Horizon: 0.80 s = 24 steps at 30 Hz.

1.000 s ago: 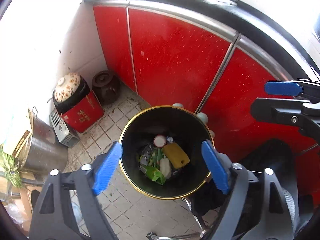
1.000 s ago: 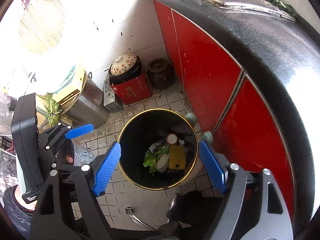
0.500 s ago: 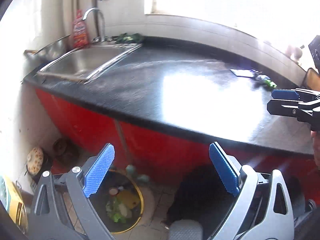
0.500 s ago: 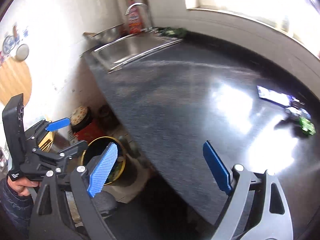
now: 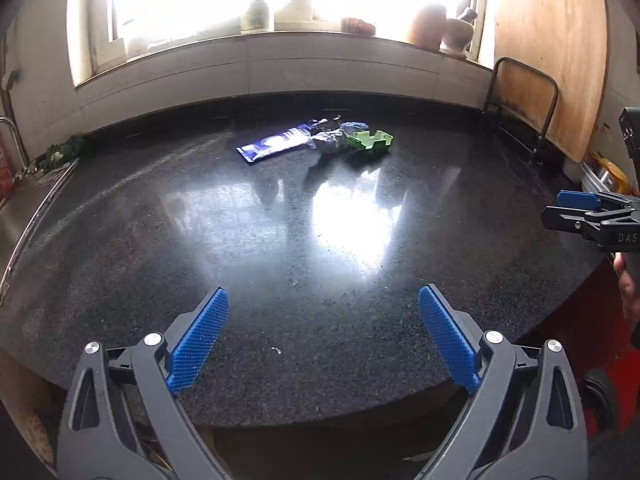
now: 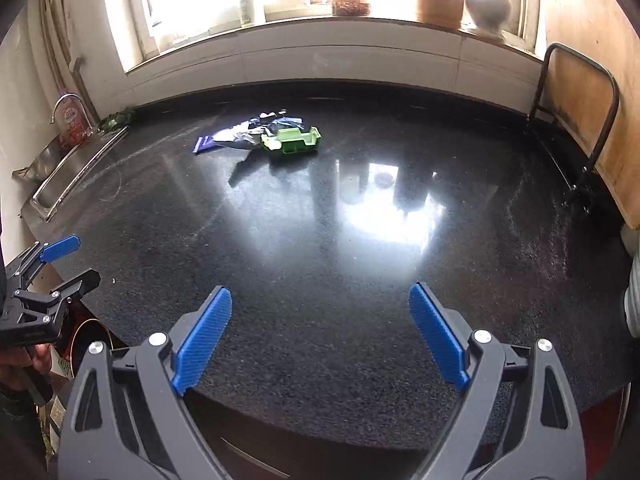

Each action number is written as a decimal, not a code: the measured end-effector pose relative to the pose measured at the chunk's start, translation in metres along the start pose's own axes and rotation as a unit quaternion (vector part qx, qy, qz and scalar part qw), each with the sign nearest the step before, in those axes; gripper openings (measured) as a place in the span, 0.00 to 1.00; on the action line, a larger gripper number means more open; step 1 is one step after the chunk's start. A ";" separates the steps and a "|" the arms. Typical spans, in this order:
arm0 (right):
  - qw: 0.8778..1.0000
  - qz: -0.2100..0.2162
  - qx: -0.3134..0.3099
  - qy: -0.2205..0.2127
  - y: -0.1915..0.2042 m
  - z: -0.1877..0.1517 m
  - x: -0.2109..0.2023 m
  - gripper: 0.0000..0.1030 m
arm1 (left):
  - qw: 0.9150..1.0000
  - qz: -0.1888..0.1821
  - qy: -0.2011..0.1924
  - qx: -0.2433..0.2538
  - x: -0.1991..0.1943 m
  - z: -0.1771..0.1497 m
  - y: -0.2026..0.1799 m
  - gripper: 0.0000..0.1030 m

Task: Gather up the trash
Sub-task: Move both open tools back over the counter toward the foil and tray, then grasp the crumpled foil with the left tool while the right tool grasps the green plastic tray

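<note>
My left gripper (image 5: 322,334) sits at the bottom of its frame, its 2 blue pads spread wide with nothing between them. My right gripper (image 6: 320,330) matches it, jaws wide apart and empty, bottom centre.

The letters "DAS" stood in pale print on the black body of the right gripper (image 5: 576,210) at the frame's right edge. Print on the blue wrapper (image 5: 276,146) was too blurred to read.

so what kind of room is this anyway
Most likely a home kitchen. A polished black stone countertop runs under a bright window, with a steel sink and its tap at the far left. A mortar and pestle stands on the sill, and a wooden cutting board leans in a rack.
</note>
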State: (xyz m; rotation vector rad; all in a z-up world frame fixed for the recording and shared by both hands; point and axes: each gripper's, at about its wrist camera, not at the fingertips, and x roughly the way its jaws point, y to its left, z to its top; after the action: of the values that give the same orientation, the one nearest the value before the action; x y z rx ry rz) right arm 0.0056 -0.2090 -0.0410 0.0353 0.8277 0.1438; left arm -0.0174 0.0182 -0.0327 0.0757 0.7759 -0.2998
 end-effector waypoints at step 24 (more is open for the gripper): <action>0.993 0.031 -0.048 0.101 0.033 0.152 0.205 0.85 | 0.995 -0.028 0.095 0.013 0.165 0.106 0.035 0.90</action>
State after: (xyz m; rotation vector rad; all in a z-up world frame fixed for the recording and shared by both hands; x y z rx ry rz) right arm 0.2505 -0.1441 -0.0848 -0.0454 1.0220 0.2480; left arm 0.1761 -0.0067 -0.0737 0.1080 0.9646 -0.3587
